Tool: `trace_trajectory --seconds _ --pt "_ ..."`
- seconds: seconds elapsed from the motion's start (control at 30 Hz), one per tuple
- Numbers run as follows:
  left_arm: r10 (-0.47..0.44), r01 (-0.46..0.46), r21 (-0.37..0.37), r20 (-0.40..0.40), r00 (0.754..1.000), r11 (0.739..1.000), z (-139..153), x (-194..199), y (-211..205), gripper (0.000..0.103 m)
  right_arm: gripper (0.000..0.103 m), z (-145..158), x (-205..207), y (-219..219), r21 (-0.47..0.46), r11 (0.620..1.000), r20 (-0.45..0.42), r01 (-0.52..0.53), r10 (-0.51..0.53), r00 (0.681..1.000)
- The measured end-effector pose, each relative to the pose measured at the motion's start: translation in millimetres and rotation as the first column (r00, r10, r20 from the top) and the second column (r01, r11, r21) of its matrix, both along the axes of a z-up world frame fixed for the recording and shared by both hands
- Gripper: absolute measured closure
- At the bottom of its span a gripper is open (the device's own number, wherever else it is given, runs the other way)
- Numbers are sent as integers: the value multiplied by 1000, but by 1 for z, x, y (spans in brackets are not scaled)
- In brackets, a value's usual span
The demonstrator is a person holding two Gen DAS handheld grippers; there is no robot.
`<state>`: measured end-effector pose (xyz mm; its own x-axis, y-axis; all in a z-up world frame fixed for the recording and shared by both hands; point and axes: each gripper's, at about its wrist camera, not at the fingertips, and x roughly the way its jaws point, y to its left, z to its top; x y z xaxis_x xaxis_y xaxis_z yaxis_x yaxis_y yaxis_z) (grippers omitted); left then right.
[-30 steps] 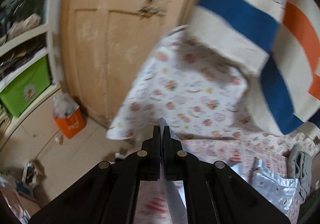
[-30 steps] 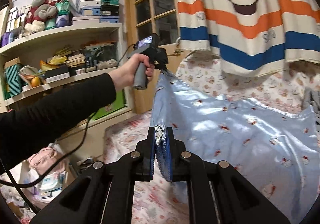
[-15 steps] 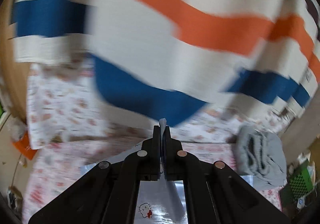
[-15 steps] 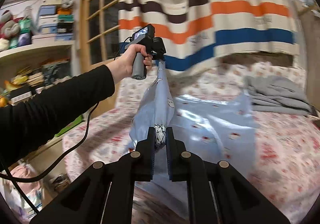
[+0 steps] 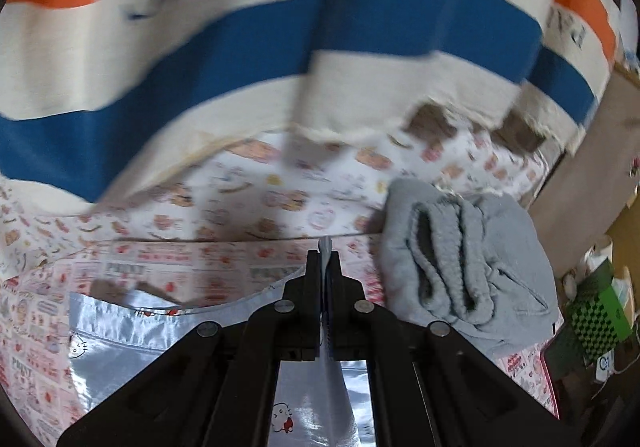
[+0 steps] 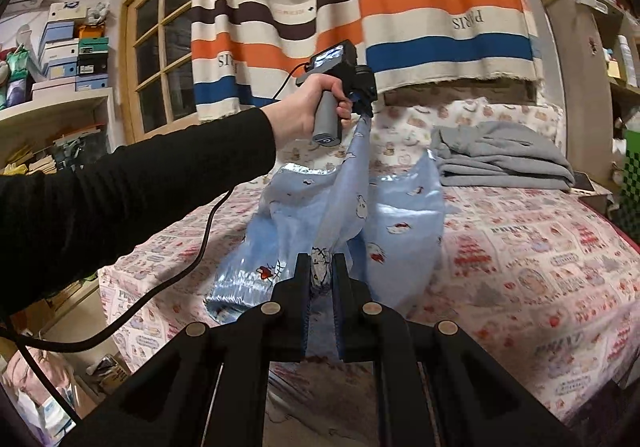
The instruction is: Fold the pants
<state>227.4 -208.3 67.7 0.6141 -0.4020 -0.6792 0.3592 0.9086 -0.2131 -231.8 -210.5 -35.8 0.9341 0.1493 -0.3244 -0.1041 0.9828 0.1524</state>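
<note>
The pants (image 6: 348, 215) are shiny light-blue satin with small cartoon prints. They hang between my two grippers above the bed (image 6: 540, 259), with the lower part draped on the bedsheet. My right gripper (image 6: 322, 267) is shut on a bunched edge of the pants. My left gripper (image 6: 362, 105) is held up in a hand farther back, shut on the other edge. In the left wrist view the left gripper (image 5: 325, 259) pinches a thin fold of the pants (image 5: 120, 331), which spread below it.
A folded grey garment (image 6: 500, 155) lies at the back of the bed, also in the left wrist view (image 5: 464, 259). A striped curtain (image 6: 360, 7) hangs behind. Shelves (image 6: 60, 99) with boxes stand left, a wooden shelf (image 6: 592, 47) right.
Both grippers have swung right with the pants, from facing the door and shelves to facing the curtain and grey garment. The pants now hang folded between them, more bunched.
</note>
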Motion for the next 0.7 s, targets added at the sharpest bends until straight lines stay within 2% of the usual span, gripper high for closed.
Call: trace_trajectory --seconds 0.3,0.47,0.63,0.7 --pt "-82 82 -7 -32 996 997 -18 -13 -51 102 93 -6 -10 -14 9 1000 -24 -1 2 1000" --pt "-104 104 1 -60 993 995 -36 -20 -62 102 93 -11 -10 -14 -2 1000 -45 -11 11 999" --pt "-123 121 -28 -85 989 992 -42 -22 -65 101 93 -7 -10 -20 10 1000 -39 16 -16 999" --pt "-141 138 -41 -87 986 990 -38 -24 -66 94 93 -7 -9 -22 3 999 -39 38 -38 999"
